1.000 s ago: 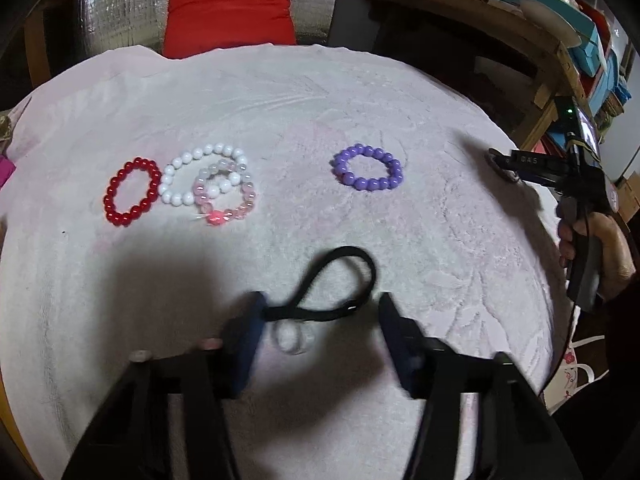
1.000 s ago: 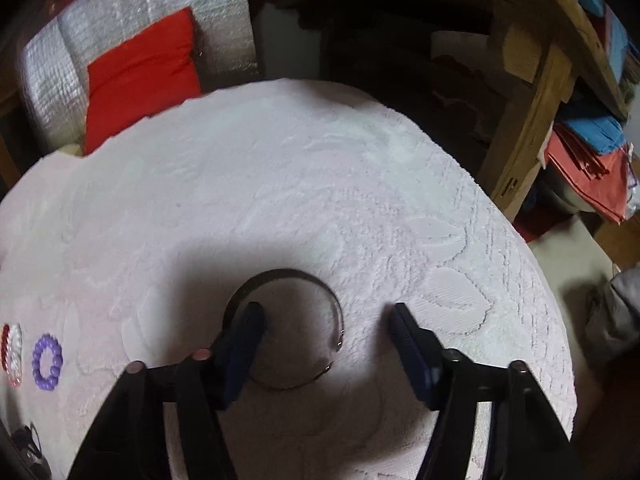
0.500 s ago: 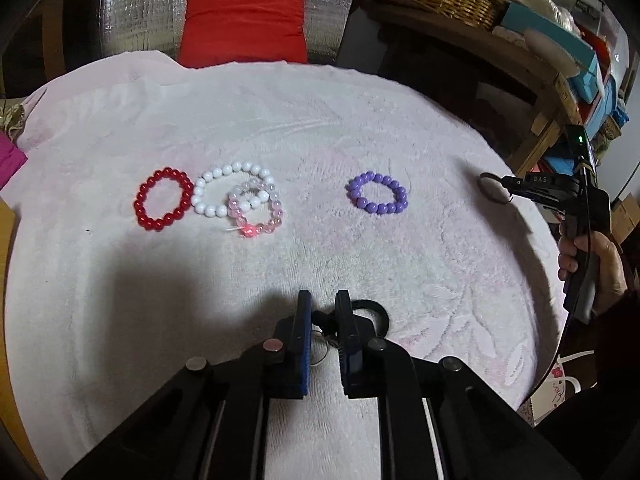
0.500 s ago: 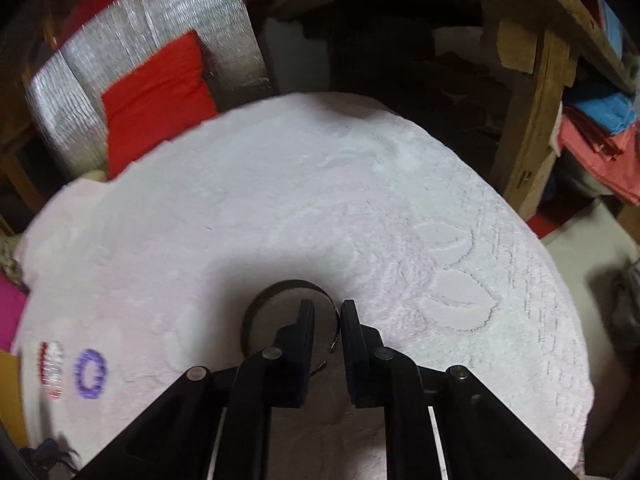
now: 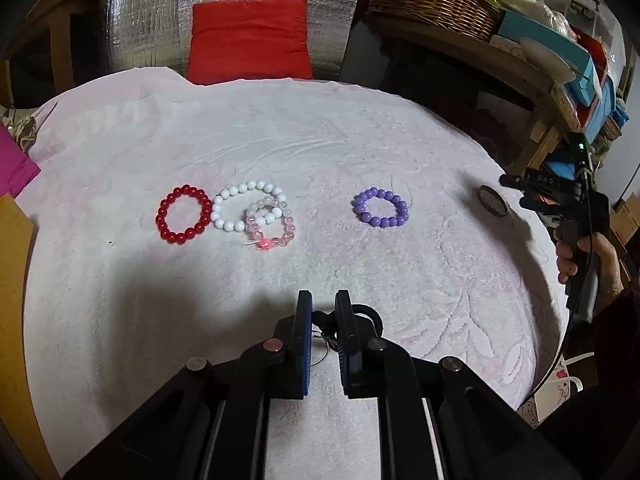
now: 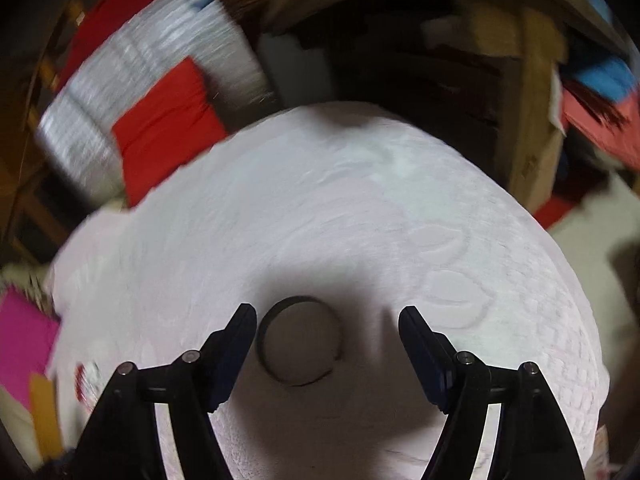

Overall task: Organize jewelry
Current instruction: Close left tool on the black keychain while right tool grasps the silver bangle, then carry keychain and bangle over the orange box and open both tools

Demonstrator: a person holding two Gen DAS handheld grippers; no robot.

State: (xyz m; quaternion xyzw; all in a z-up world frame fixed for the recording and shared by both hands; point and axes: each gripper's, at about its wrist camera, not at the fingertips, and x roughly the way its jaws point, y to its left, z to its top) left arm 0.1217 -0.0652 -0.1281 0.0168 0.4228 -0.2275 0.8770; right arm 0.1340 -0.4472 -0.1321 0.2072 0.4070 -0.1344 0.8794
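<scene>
Left tongs [image 5: 323, 320] had pinched shut on the black cord [image 5: 368, 312] at 6 o'clock; right tongs [image 6: 327, 340] had sprung wide, freeing the bangle [image 6: 299, 346]. Beaded bracelets [image 5: 224, 216] lay beyond at 11 o'clock, awaiting company.

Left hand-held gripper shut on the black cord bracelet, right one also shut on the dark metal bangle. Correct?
Not quite. The right hand-held gripper is open, as the right wrist view shows; the dark metal bangle lies on the cloth between its fingers. The left hand-held gripper is shut on the black cord bracelet.
</scene>
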